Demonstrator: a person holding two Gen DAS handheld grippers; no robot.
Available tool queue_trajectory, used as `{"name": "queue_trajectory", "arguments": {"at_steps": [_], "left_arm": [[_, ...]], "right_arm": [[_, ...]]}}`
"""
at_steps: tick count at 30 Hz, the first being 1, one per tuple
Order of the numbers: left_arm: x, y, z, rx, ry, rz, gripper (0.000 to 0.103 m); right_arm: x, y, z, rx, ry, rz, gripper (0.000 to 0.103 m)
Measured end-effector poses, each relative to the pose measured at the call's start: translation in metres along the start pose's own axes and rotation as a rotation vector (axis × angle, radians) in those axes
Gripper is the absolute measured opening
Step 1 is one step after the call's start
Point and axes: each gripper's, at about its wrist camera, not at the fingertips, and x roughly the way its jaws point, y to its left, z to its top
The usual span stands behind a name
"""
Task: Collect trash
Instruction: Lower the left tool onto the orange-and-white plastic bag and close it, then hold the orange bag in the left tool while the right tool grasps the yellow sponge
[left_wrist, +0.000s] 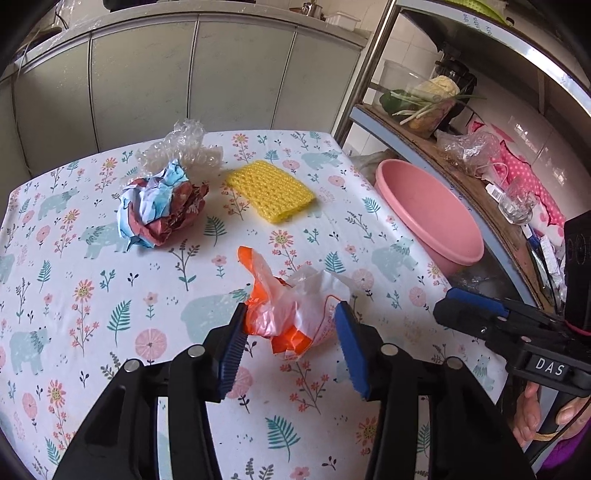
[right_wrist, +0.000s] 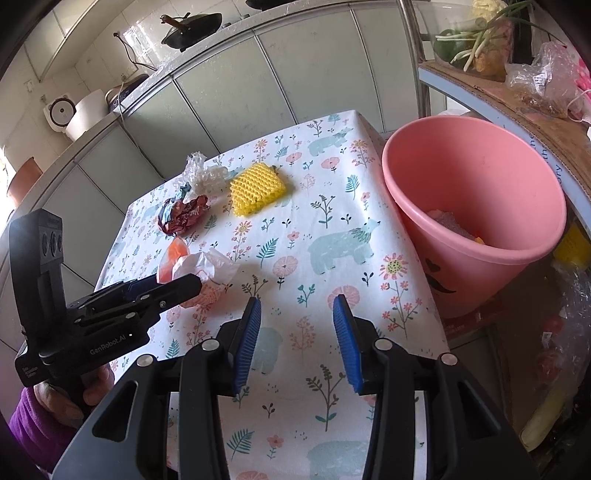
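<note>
We see the table draped in a white cloth printed with bears, ferns and pink flowers, and we take the pink plastic bucket, round and smooth-walled, standing just off the table's right edge, as our landmark. Well to the left of the bucket lies a crinkled orange-and-white plastic bag, thin and glossy. Our left gripper has its ribbed blue pads on either side of that bag, spread apart and at or near its folds; whether they press it we cannot tell. Further left of the bucket sits a crumpled ball of red, white and blue paper, with a wad of clear bubble wrap behind it and a flat yellow mesh foam pad between them and the bucket. Our right gripper hangs wide open over the cloth near the bucket, holding nothing.
</note>
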Motion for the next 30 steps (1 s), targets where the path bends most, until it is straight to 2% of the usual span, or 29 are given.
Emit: {"name": "queue_trajectory", "arguments": {"at_steps": [3,10,17,23,30], "left_arm": [[-0.002,0.002,0.000,-0.007,-0.012,-0.014,0.035],[-0.027,0.014,-0.002,-0.016,-0.066,-0.015,0.032],[-0.058,0.049,-0.015,-0.076,-0.094,0.013,0.032],[-0.073,0.076,-0.026,-0.148,-0.094,0.029,0.032],[-0.072,0.088,-0.032,-0.164,-0.079,0.028,0.032]], "right_arm": [[0.003,0.003,0.002,-0.008,0.007,-0.002,0.042],[0.015,0.023,0.023,-0.076,-0.009,0.007,0.042],[0.048,0.048,0.061,-0.155,-0.017,0.043,0.042],[0.088,0.060,0.091,-0.202,-0.004,-0.011,0.042],[0.128,0.050,0.110,-0.189,0.038,-0.063,0.042]]}}
